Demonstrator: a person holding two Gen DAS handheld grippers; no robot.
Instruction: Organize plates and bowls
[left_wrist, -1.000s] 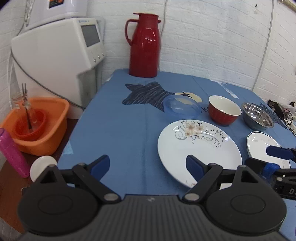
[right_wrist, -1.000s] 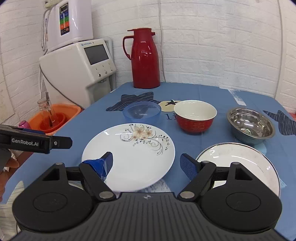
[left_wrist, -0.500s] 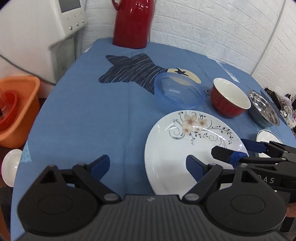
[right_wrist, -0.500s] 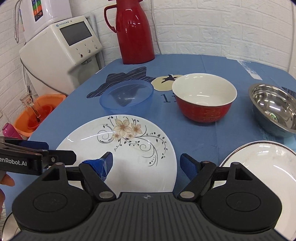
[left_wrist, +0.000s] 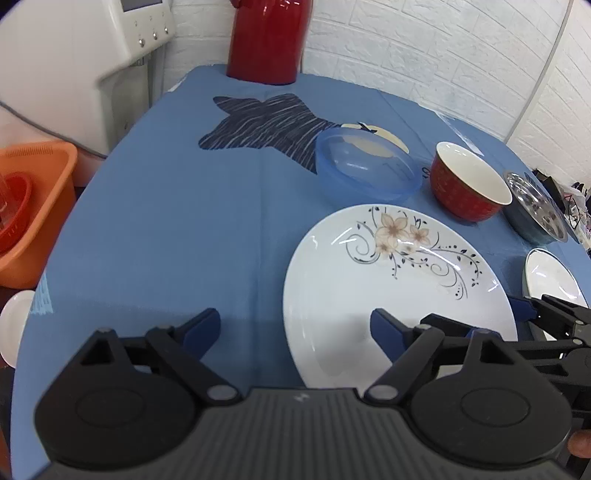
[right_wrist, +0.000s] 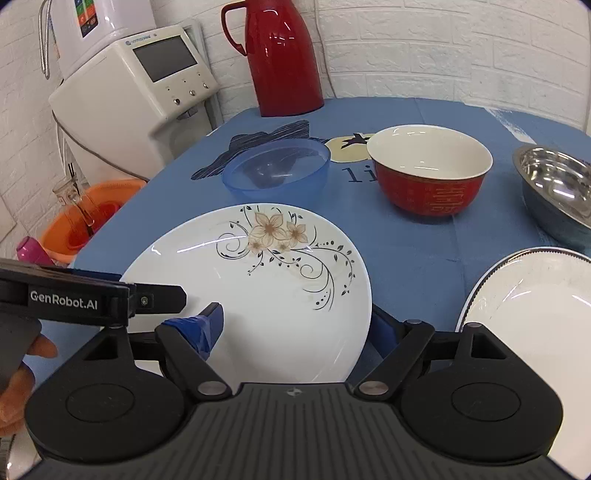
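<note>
Left wrist view
- left tongs (left_wrist: 295, 328): spread wide, nothing gripped; right blue pad seen over the near part of the floral plate (left_wrist: 399, 291), left pad over bare cloth.
- floral plate: lying on the blue-clothed desk (left_wrist: 166, 221), near edge.
- blue plastic bowl (left_wrist: 365, 166): just behind the plate.
- red bowl (left_wrist: 469, 184): beside the blue one, to its right.
- steel bowl (left_wrist: 535, 210): further right.
- second white plate (left_wrist: 550, 273): at the right edge, partly hidden.
- right tongs (left_wrist: 546, 317): seen at the plate's right rim.

Right wrist view
- right tongs (right_wrist: 295, 325): spread, straddling the near rim of the floral plate (right_wrist: 258, 288); left pad over the plate face, right pad outside its edge. Contact cannot be told.
- left tongs (right_wrist: 159, 295): finger laid over the plate's left side.
- rimmed white plate (right_wrist: 532, 295): to the right, apart from the floral plate.
- blue plastic bowl (right_wrist: 277, 170), red bowl (right_wrist: 430, 173), steel bowl (right_wrist: 554, 184): in a row behind.
- red thermos (right_wrist: 284, 55): at the desk's far edge.
</note>
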